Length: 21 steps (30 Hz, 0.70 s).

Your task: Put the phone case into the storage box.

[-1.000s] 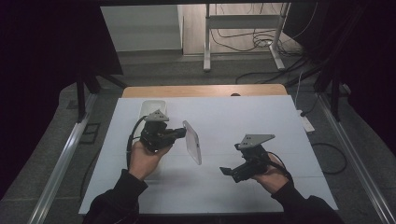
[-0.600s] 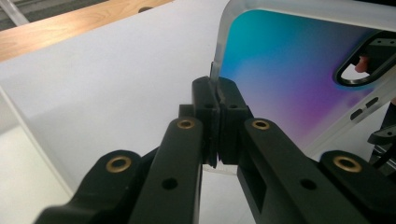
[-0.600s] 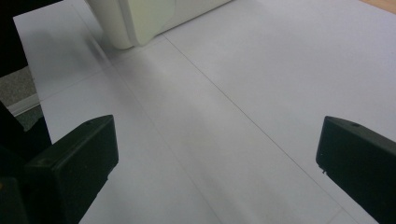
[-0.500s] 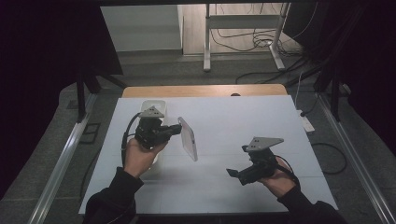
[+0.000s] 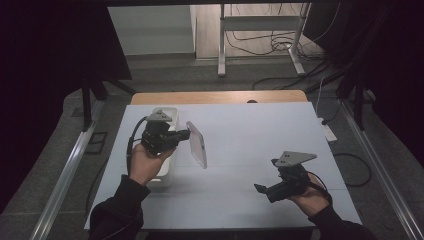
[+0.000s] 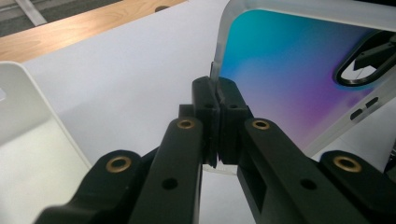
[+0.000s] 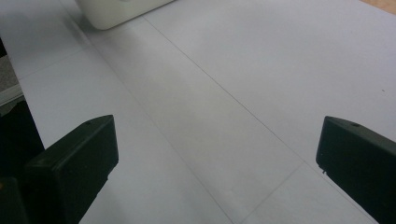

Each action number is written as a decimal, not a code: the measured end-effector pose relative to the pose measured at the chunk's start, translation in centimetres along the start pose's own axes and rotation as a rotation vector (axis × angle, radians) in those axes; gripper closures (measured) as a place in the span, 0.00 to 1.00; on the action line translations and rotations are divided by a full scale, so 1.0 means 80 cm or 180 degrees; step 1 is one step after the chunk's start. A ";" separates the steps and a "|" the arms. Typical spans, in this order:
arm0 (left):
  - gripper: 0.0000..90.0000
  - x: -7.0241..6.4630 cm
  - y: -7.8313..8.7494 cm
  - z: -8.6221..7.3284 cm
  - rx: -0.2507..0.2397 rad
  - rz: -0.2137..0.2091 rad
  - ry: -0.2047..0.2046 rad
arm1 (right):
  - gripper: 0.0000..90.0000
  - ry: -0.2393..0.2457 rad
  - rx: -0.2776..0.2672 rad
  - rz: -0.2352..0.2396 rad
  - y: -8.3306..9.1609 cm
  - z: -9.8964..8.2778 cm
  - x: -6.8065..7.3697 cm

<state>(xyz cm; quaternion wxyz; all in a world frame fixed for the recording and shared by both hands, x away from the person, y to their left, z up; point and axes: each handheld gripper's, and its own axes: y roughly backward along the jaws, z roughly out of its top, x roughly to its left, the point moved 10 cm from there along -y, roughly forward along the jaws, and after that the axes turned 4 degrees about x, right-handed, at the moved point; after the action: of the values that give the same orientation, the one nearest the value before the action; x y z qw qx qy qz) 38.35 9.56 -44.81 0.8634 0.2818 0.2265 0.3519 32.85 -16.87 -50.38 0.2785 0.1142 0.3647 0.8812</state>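
Observation:
My left gripper (image 5: 186,134) is shut on the edge of a clear phone case (image 5: 196,144) and holds it upright above the left half of the white table (image 5: 250,130). In the left gripper view the pads of that gripper (image 6: 218,100) pinch the case's rim, and the case (image 6: 289,79) shows a blue-to-purple back with an oval camera cutout. My right gripper (image 5: 260,189) hovers low over the front right of the table, pointing left. In the right gripper view this gripper (image 7: 217,149) stands open, with bare table between its jaws.
A white open bin (image 5: 161,175) sits on the table under my left hand; its wall (image 6: 28,116) is close beside the left gripper and its corner (image 7: 116,9) is far ahead of the right one. A wooden strip (image 5: 215,96) edges the table's far side.
My right gripper has drifted to the right and toward the table's near edge, still open. The left gripper has kept its hold on the case and barely shifted.

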 end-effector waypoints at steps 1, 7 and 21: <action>0.98 0.000 0.000 0.000 0.0000 0.0000 0.0000 | 0.00 0.0000 0.0000 0.0000 0.000 0.000 0.000; 0.98 0.013 0.001 0.004 -0.0001 0.0031 0.0077 | 0.00 -0.0070 -0.0008 -0.0070 0.009 -0.012 -0.007; 0.98 0.039 0.007 0.013 0.0012 0.0164 0.0164 | 0.00 -0.0213 -0.0070 -0.0193 0.031 -0.031 -0.025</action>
<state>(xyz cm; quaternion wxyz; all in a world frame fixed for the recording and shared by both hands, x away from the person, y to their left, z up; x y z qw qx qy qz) 40.73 11.80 -44.26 0.8474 0.2799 0.2420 0.3808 32.42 -20.91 -50.38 0.3183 0.1294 0.3488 0.8719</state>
